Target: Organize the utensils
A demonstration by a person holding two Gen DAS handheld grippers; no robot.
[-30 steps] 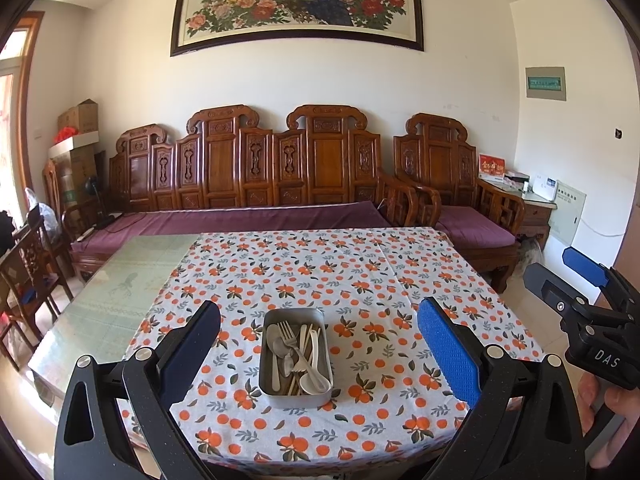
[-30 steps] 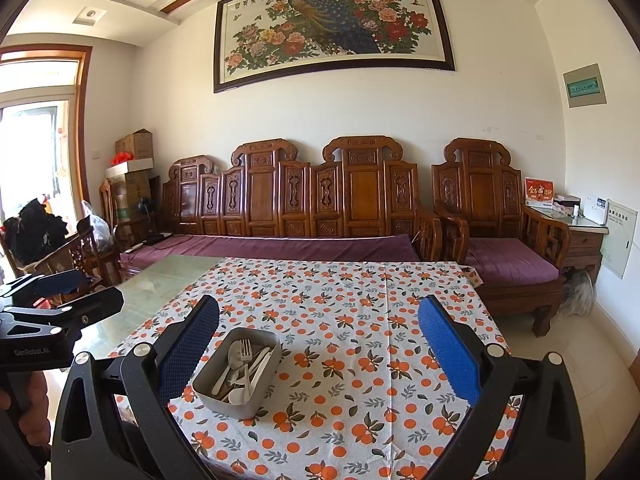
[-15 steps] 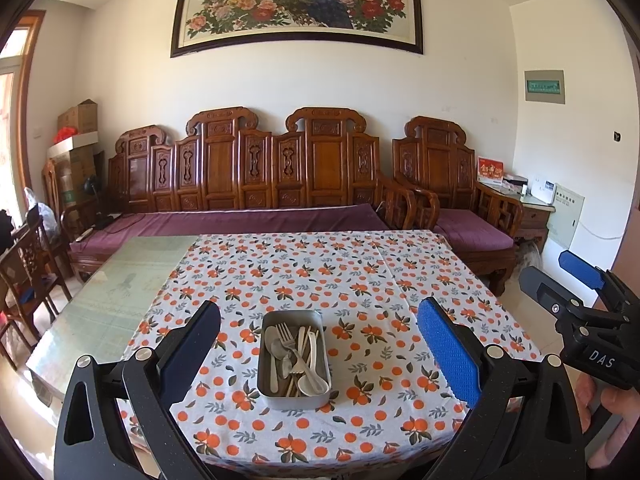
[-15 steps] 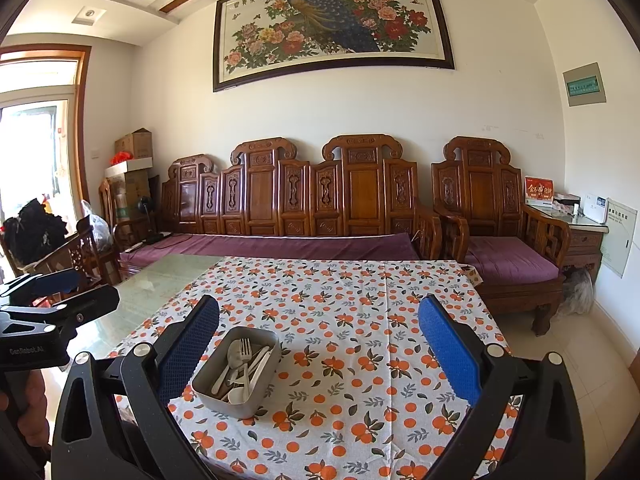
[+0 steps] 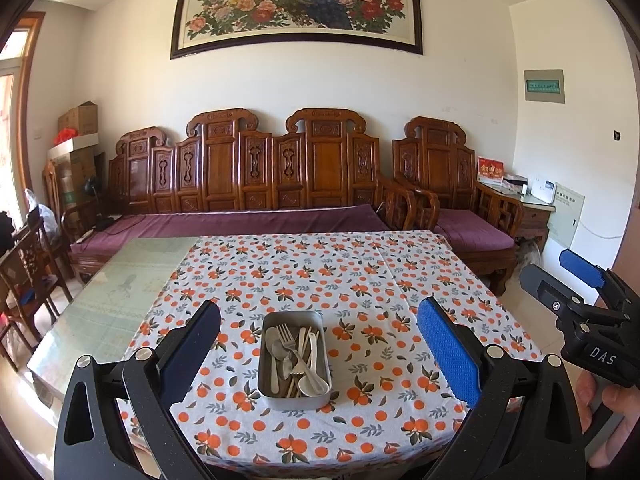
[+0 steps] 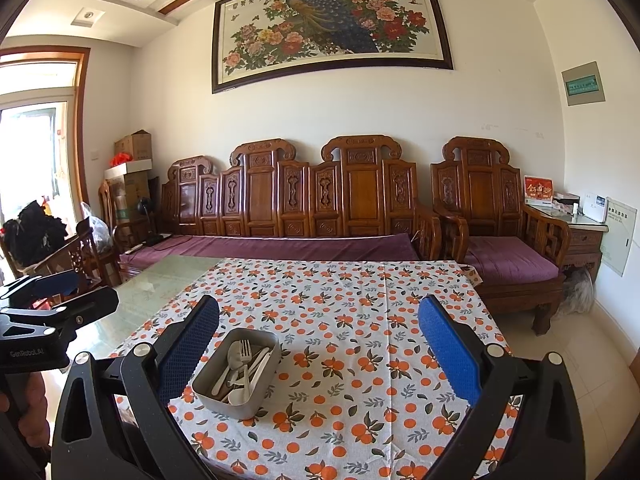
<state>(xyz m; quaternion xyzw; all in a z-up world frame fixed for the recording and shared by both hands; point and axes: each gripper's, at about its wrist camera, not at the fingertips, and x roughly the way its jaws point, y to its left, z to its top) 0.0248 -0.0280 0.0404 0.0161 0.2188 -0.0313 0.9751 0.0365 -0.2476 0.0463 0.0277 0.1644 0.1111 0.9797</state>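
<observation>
A rectangular metal tin (image 5: 294,360) is seen on the counter (image 5: 120,312), near its front edge, resting on a tablecloth printed with oranges (image 5: 360,280). A jumble of utensils is held in the tin: a metal fork (image 5: 289,343), metal spoons (image 5: 277,349), a white soup spoon (image 5: 314,384) and pale chopsticks (image 5: 303,344), all lying lengthwise and overlapping. In the right wrist view the same tin (image 6: 237,372) is found left of centre, just beside the left finger. To the left of the cloth the counter's glass top is left bare. Behind the counter a carved wooden sofa (image 5: 260,168) with a purple cushion is set against a white wall, a matching armchair (image 5: 452,200) stands to its right, and a framed peacock painting (image 5: 296,4) is hung above. The left gripper (image 5: 318,356) is held above the counter with its jaws wide apart, the tin framed between them. The right gripper (image 6: 318,354) is likewise held with jaws wide apart and nothing is gripped.
</observation>
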